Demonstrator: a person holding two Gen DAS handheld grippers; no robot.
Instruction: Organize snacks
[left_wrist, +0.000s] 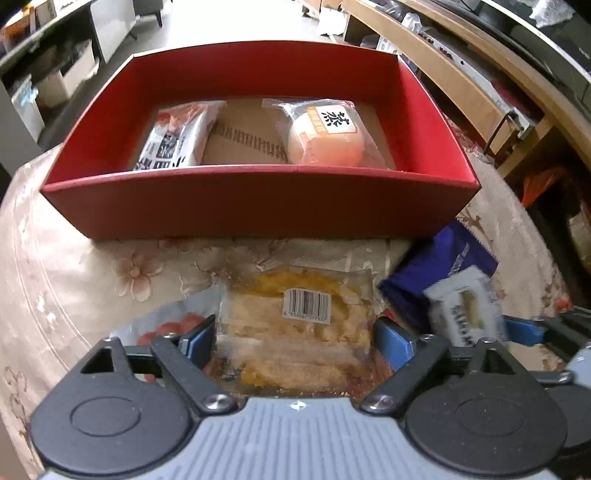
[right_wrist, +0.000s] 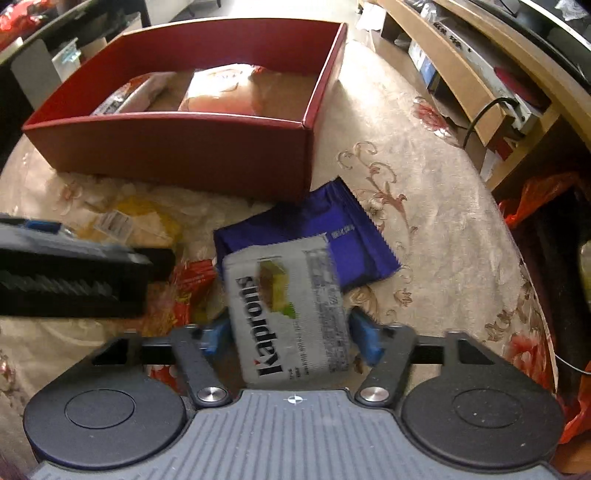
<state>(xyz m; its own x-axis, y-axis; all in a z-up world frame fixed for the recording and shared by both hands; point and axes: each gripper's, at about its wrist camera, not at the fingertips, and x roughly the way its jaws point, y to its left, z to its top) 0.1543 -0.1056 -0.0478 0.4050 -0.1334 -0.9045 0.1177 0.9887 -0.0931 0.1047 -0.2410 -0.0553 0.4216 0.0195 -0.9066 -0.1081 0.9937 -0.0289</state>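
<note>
Left gripper (left_wrist: 295, 339): jaws apart to about the width of a clear packet, one blue pad on each side of it. The pads sit at the packet's edges; a firm squeeze cannot be told from this view.
Clear packet (left_wrist: 295, 325): transparent wrap over yellow, flaky pastry, lying on the tablecloth just in front of the box. A white barcode sticker sits on top; its digits are too blurred to read.
Right gripper (right_wrist: 290, 332): jaws drawn in and clamped on a white packet, blue pads pressed to both of its long sides.
White packet (right_wrist: 288, 310): held between the pads, tilted, above the blue packet. Large black letters, upside down to the camera, seem to read "Kaprdey" or similar; a picture of a yellow-green slice is beside them, and the fine print is unreadable.
Blue packet (right_wrist: 332, 236): dark blue foil with a zigzag cut edge, flat on the cloth near the box's front right corner. It carries small pale print that cannot be read.
Red box (left_wrist: 258, 206): open-topped, red walls, brown cardboard floor, standing on the cloth beyond both grippers.
Bun pack (left_wrist: 321, 133): inside the box on the right, a round orange-pink bun in clear wrap, with a white label bearing two bold black Chinese characters.
White bag (left_wrist: 177, 136): inside the box on the left, white with black block print, partly hidden by the front wall.
Tablecloth (left_wrist: 74, 277): beige, with pink flower pattern.
</note>
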